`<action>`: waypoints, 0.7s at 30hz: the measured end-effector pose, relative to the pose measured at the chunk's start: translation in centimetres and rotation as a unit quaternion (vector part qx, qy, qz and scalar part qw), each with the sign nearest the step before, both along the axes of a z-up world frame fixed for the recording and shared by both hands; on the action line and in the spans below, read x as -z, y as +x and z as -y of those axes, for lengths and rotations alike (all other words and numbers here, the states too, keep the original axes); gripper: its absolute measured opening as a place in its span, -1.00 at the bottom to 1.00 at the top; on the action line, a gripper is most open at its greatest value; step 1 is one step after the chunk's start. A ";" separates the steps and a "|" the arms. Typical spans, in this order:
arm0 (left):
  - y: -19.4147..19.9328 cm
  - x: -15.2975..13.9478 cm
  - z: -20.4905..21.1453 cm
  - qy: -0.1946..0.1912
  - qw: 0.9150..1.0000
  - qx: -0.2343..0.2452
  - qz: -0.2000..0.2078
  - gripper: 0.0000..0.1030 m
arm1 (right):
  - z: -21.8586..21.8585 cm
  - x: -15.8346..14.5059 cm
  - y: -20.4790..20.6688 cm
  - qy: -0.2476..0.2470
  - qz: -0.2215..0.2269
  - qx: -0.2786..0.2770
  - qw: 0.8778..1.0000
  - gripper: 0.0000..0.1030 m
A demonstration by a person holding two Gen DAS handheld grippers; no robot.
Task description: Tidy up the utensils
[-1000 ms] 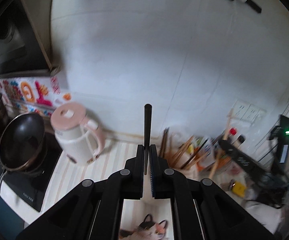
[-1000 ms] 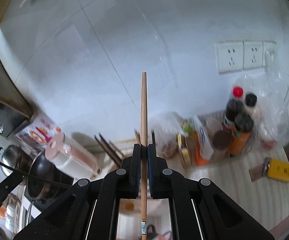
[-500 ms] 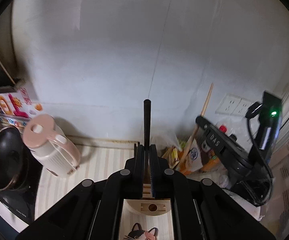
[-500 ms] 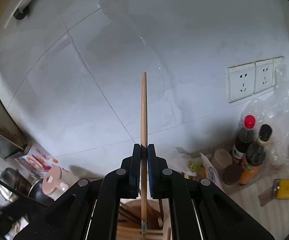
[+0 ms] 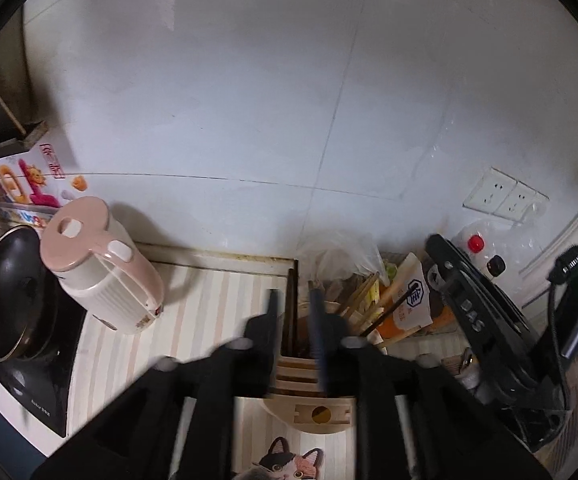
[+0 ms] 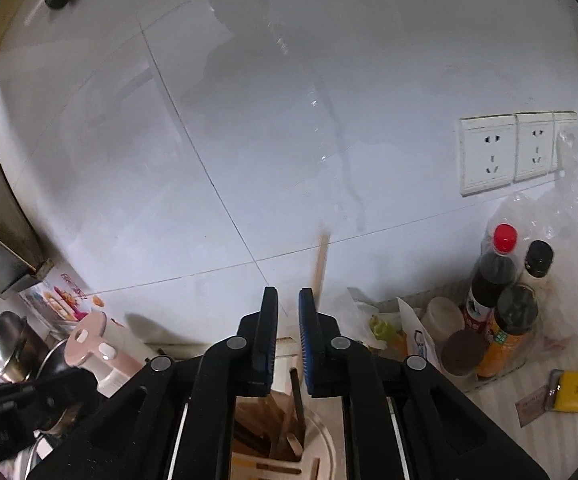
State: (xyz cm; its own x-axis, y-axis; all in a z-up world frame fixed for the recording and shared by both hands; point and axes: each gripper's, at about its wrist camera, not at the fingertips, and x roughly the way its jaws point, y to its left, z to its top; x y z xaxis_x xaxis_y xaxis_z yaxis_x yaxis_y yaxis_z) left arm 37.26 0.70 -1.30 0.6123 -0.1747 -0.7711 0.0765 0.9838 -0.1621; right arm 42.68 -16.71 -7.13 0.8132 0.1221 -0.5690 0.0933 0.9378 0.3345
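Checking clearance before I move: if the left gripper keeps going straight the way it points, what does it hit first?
Most likely the wooden utensil holder and the dark chopstick standing between the left gripper's open jaws; depth is uncertain.

My left tongs (image 5: 295, 322) are smearing with motion blur, so I am not making out their edges cleanly. They are covering most of the wooden utensil holder (image 5: 313, 412), and I am seeing only its near rim. My right tongs (image 6: 288, 334) are likewise hiding the holder's sides in the right wrist view, and the frame's bottom edge is cutting it off. The pale chopstick (image 6: 321, 264) just beyond is blurring, and I cannot tell where its lower end is resting. The wok (image 5: 7, 300) at far left is getting clipped by the lens edge.
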 end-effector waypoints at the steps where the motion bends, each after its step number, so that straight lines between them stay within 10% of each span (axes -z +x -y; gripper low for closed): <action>1: -0.4 -0.3 -0.3 0.003 1.000 -0.007 0.007 0.09 | 0.2 -0.1 -0.3 -0.002 -0.002 0.002 1.000 -0.68; 2: -0.6 -0.4 -0.6 0.005 1.000 -0.012 0.013 0.50 | 0.5 -0.2 -0.6 -0.003 -0.008 0.003 1.000 -0.56; 10: -2.7 2.0 -2.6 0.072 0.996 -0.052 0.022 0.97 | 0.5 0.5 -5.3 -0.049 -0.063 0.003 0.997 0.32; 15: -4.0 4.8 -2.7 0.100 0.994 -0.051 0.017 1.00 | -1.0 2.0 -8.4 -0.107 -0.087 0.010 0.990 0.87; 21: -5.4 5.8 -2.7 0.105 0.994 -0.033 0.016 1.00 | -2.1 2.3 -10.7 -0.152 -0.106 0.045 0.982 0.97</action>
State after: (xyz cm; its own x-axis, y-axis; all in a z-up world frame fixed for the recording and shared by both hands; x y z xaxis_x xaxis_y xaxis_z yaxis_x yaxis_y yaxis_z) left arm 31.86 3.35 -7.09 0.6418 0.0298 -0.7663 0.0123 0.9987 0.0491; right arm 31.97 -14.62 -9.41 0.6717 -0.1467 -0.7261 0.2185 0.9758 0.0051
